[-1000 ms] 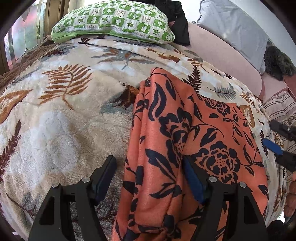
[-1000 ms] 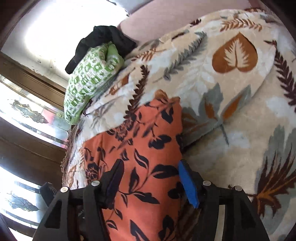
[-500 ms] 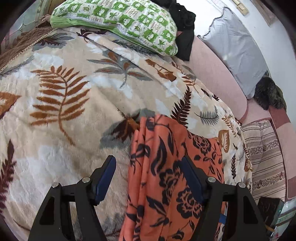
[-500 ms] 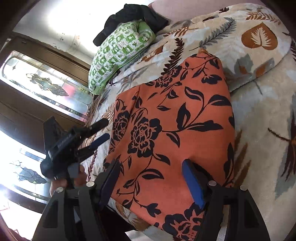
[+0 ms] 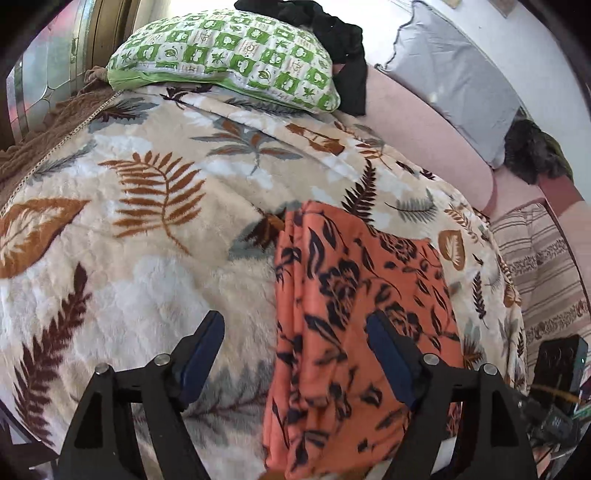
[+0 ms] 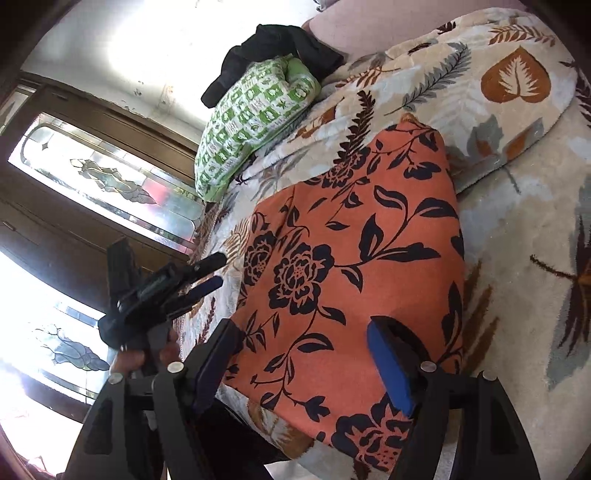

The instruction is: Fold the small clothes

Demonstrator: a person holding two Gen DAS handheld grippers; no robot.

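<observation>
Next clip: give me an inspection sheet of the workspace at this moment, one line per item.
Surface: leaf-print fleece blanket over a bed.
Job's things: orange floral garment lying folded on the blanket.
Clutter: green checked pillow; black clothing behind it.
Grippers: left claw open, empty; right claw open, empty.
Cables: nothing seen.
Surroundings: grey cushion, stained-glass door.

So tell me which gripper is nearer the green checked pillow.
Left. The left gripper hovers beside the orange floral garment's pillow-side edge; the right gripper is over its other side.
</observation>
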